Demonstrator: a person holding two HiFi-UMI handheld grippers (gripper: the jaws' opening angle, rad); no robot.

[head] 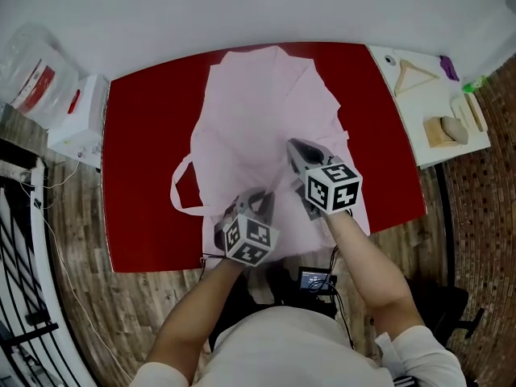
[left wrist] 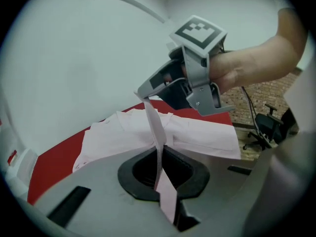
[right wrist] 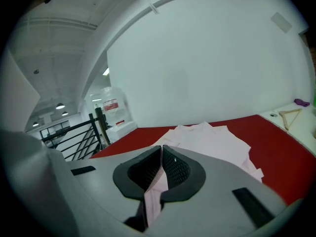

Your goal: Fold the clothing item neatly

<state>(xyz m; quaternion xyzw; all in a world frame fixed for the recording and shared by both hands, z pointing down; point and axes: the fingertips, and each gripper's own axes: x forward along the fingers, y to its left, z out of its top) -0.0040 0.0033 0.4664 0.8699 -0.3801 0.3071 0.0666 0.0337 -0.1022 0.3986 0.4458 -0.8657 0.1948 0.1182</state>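
Risk: a thin pinch slips and the fold lands crooked.
Left tongs (head: 260, 200) and right tongs (head: 295, 147) each pinch an edge of the pink garment (head: 258, 95), which lies on the red tabletop (head: 145, 135). An uneven pull would probably drag it askew.

garment (head: 266, 111) down the worktop's (head: 145, 176) middle, far edge to near edge; left gripper (head: 262, 198) and right gripper (head: 295, 150) side by side over its near half; hanger (head: 411, 72) past the right edge.

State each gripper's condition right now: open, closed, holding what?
Left gripper: jaws closed on a strip of the pink garment.
Right gripper: jaws closed on the pink garment.
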